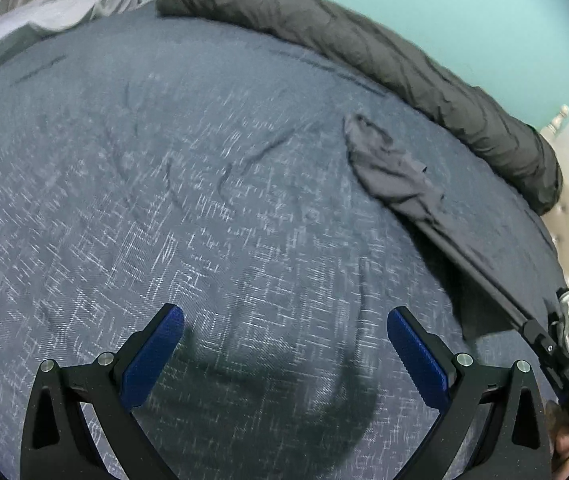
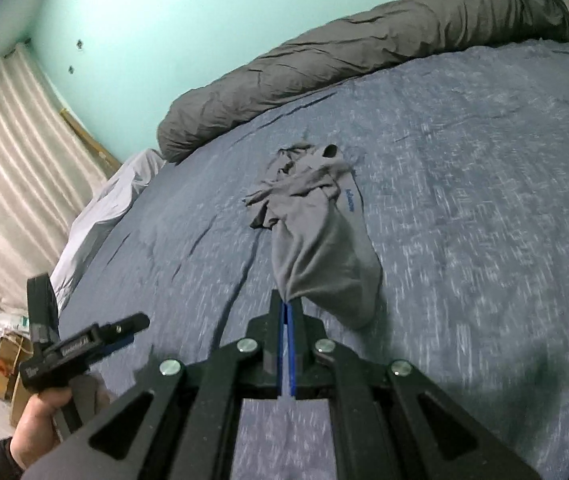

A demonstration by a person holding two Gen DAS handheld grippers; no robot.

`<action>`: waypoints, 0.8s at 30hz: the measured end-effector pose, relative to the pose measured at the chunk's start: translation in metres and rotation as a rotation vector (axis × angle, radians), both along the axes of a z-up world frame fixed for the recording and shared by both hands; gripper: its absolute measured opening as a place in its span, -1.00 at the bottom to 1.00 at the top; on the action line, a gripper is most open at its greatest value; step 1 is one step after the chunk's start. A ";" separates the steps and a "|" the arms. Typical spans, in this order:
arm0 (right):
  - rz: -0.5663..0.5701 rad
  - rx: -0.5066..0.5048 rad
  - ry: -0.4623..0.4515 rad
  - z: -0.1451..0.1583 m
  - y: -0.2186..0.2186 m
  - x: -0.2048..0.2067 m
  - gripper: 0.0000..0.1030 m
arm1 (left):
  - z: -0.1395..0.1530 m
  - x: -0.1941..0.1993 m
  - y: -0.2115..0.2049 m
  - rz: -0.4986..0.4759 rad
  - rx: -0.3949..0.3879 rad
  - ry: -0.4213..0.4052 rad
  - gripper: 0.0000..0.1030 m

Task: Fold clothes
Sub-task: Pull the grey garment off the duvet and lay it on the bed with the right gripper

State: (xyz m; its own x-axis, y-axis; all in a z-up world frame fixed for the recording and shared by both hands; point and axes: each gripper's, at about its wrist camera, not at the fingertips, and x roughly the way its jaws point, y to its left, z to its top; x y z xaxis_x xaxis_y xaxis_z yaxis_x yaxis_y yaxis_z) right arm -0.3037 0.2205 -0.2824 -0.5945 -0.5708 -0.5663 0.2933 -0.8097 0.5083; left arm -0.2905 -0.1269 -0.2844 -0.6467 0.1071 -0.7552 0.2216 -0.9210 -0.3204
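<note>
A crumpled grey garment [image 2: 316,216] lies stretched across the blue patterned bedspread [image 2: 464,200]. My right gripper [image 2: 287,302] is shut on its near edge, which is lifted and pulled taut toward the camera. In the left wrist view the same grey garment [image 1: 396,172] lies at the right, drawn into a tight strip toward the right gripper [image 1: 540,330] at the frame's right edge. My left gripper [image 1: 284,332] hovers open over bare bedspread [image 1: 204,200], its blue pads wide apart with nothing between them. In the right wrist view the left gripper [image 2: 84,344] shows at lower left, held by a hand [image 2: 44,420].
A long dark grey rolled duvet [image 2: 364,52] lies along the far side of the bed against a turquoise wall. A pale sheet [image 2: 116,196] hangs off the bed's left end. A curtain [image 2: 8,152] and bags on the floor [image 2: 0,352] are at the left.
</note>
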 end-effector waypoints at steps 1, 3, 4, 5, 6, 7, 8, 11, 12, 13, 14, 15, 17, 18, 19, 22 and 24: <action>0.001 0.000 0.011 0.002 0.003 0.007 -0.98 | 0.004 0.004 0.001 0.001 -0.004 0.019 1.00; 0.002 0.003 0.025 0.009 0.009 0.022 -0.98 | 0.011 0.014 0.002 0.006 -0.008 0.050 1.00; 0.002 0.006 0.030 0.013 0.011 0.030 -0.98 | 0.015 0.020 0.002 0.010 -0.010 0.062 1.00; 0.002 0.008 0.035 0.016 0.013 0.038 -0.98 | 0.018 0.027 0.003 0.012 -0.008 0.066 1.00; 0.003 0.010 0.039 0.020 0.016 0.046 -0.98 | 0.021 0.035 0.005 0.012 0.002 0.063 1.00; 0.003 0.013 0.044 0.024 0.018 0.054 -0.98 | 0.024 0.043 0.006 0.012 0.011 0.060 1.00; 0.003 0.015 0.049 0.028 0.021 0.062 -0.98 | 0.027 0.052 0.007 0.015 0.015 0.057 1.00; -0.003 0.037 0.035 0.039 0.029 0.096 -0.98 | 0.038 0.085 0.009 0.030 0.008 0.052 1.00; -0.005 0.046 0.027 0.043 0.032 0.109 -0.98 | 0.041 0.096 0.011 0.034 0.012 0.049 1.00; -0.008 0.055 0.019 0.046 0.035 0.121 -0.98 | 0.042 0.107 0.012 0.034 0.022 0.046 1.00; -0.010 0.064 0.010 0.050 0.037 0.134 -0.98 | 0.043 0.116 0.013 0.029 0.028 0.042 1.00; -0.012 0.075 0.003 0.053 0.040 0.145 -0.98 | 0.044 0.124 0.014 0.024 0.033 0.039 1.00; -0.009 0.096 -0.009 0.052 0.042 0.162 -0.98 | 0.045 0.140 0.016 0.011 0.031 0.040 1.00; -0.010 0.107 -0.021 0.049 0.044 0.170 -0.98 | 0.046 0.146 0.016 0.007 0.030 0.040 1.00; -0.012 0.119 -0.033 0.046 0.046 0.177 -0.98 | 0.045 0.151 0.015 0.006 0.034 0.039 1.00; -0.017 0.152 -0.069 0.038 0.052 0.199 -0.98 | 0.045 0.162 0.013 -0.001 0.038 0.039 1.00; -0.014 0.173 -0.092 0.031 0.055 0.208 -0.98 | 0.047 0.165 0.013 -0.010 0.030 0.045 1.00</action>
